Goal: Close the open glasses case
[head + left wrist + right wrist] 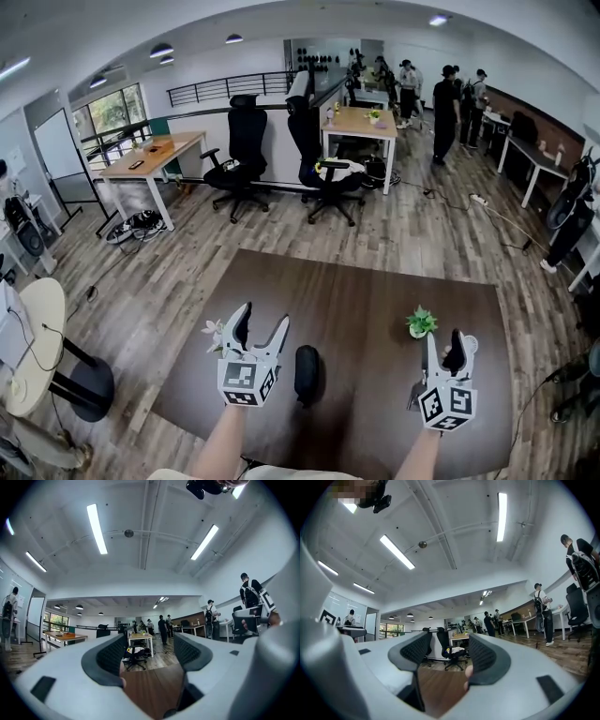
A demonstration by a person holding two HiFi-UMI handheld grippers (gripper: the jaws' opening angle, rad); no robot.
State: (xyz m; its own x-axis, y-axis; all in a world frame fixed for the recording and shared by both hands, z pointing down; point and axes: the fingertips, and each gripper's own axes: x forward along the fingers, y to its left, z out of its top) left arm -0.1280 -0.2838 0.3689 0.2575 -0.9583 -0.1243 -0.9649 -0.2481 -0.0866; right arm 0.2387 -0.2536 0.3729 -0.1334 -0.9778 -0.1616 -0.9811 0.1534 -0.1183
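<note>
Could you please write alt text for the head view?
A left gripper and right gripper, both open and empty, hover over a dark table with a dark case between them. A small plant stands by the right gripper.

The counter [366, 309] has a dark brown wood-grain top, wide and mostly bare. A dark oval case [307, 373] lies on it toward the near edge, left of the middle. A small green potted plant [421, 322] stands toward the right. A small white flower [214, 330] sits close to the left edge, well apart from the plant, with the case between them.
</note>
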